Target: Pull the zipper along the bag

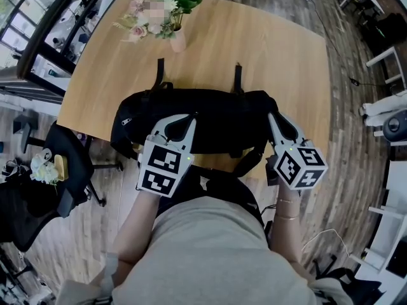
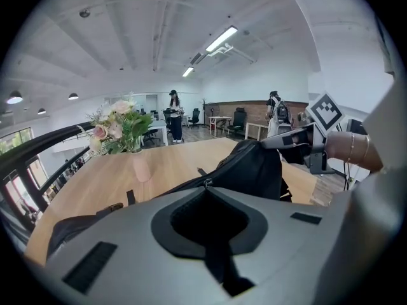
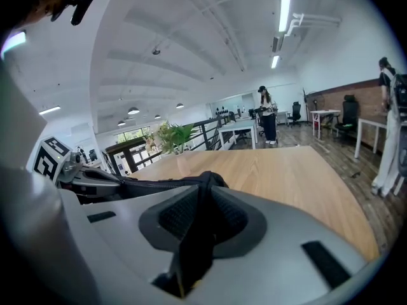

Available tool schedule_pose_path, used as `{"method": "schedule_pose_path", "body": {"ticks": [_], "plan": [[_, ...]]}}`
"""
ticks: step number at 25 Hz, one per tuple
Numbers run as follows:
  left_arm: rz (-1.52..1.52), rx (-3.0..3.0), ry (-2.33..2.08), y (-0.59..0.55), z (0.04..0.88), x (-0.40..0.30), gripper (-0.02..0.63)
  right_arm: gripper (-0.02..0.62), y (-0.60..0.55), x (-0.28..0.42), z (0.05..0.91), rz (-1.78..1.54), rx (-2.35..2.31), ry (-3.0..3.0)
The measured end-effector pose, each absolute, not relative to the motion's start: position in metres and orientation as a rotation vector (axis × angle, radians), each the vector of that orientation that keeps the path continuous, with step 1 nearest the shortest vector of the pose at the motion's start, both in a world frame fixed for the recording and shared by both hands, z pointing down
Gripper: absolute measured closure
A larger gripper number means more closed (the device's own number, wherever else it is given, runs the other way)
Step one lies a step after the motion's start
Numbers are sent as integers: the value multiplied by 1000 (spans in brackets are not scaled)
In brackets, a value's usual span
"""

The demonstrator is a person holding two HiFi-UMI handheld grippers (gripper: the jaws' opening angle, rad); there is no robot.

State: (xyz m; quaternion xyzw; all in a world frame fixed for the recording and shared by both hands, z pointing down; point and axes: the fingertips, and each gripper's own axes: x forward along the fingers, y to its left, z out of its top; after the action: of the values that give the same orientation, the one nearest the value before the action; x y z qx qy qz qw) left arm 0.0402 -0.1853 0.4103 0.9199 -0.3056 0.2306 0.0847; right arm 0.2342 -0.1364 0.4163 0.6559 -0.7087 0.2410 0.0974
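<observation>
Head view: a black bag (image 1: 216, 122) lies across the wooden table (image 1: 273, 56) at its near edge. Left gripper (image 1: 192, 117) is clamped tight on the zipper pull (image 2: 206, 183) — right gripper (image 1: 272, 115) pinches the bag's end fabric, its 2 jaws partly closed.

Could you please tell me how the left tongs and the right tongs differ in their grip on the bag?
The left tongs are pinched almost fully together on the zipper pull near the middle of the bag; the right tongs stand wider, clamping a thick fold of fabric at its end. Both are shut on the black bag.
</observation>
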Motion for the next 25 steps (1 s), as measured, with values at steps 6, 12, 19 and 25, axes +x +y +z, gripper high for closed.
{"method": "schedule_pose_path", "body": {"ticks": [6, 12, 19, 25], "plan": [[707, 2746, -915, -186, 412, 34, 586, 492, -138, 224, 403, 548, 1890, -2074], [691, 2753, -909, -189, 409, 33, 586, 417, -143, 205, 395, 380, 1744, -2015], [661, 2763, -913, -190, 402, 35, 586, 426, -162, 136, 373, 193, 1506, -2188], [647, 2767, -925, -189, 398, 34, 586, 408, -174, 81, 381, 110, 1257, -2257]]}}
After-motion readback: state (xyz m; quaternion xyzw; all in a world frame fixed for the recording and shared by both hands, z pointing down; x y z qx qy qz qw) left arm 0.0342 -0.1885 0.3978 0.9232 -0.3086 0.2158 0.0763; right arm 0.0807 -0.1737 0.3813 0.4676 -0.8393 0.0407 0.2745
